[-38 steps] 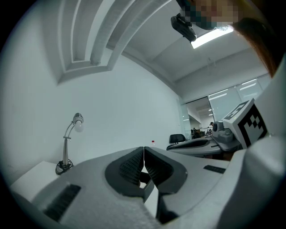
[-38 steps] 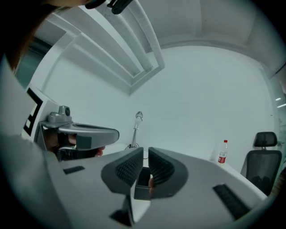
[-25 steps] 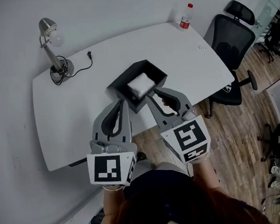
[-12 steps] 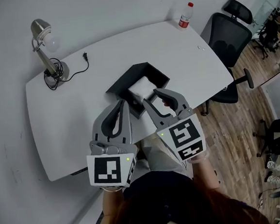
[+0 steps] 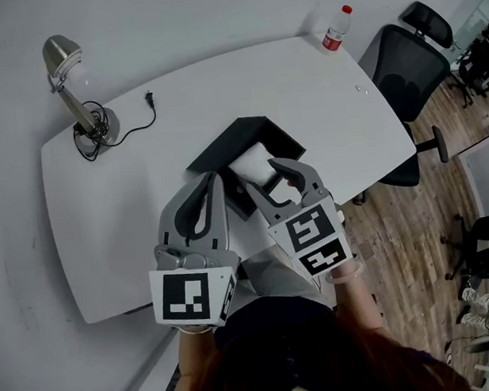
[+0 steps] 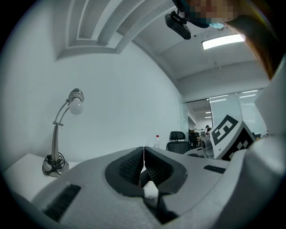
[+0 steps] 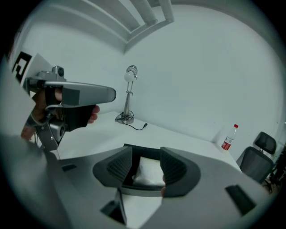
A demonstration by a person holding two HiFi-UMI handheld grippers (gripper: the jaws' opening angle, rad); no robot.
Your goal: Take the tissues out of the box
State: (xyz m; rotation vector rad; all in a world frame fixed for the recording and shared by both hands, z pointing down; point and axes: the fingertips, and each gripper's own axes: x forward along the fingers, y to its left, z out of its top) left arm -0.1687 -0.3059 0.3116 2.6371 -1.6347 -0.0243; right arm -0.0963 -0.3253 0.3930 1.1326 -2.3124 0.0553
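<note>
A black open-topped box [image 5: 220, 146] stands mid-table with a white tissue pack [image 5: 250, 157] lying inside it. My right gripper [image 5: 266, 171] hovers over the box's near side, and its jaws are opening. In the right gripper view the tissue pack [image 7: 149, 173] lies in the box [image 7: 142, 150] below the gap between the jaws of the right gripper [image 7: 146, 166], and the pads do not press on it. My left gripper [image 5: 212, 179] is shut on nothing, just left of the box's near corner. Its closed pads [image 6: 143, 155] meet in the left gripper view.
A desk lamp [image 5: 70, 88] with its cable [image 5: 139, 111] stands at the table's far left corner. A water bottle [image 5: 337, 27] stands at the far right corner. An office chair [image 5: 409, 67] sits beyond the table's right edge, over wooden floor.
The right gripper's jaws have spread apart and it has shifted forward over the tissue pack. The left gripper has stayed shut in about the same place.
</note>
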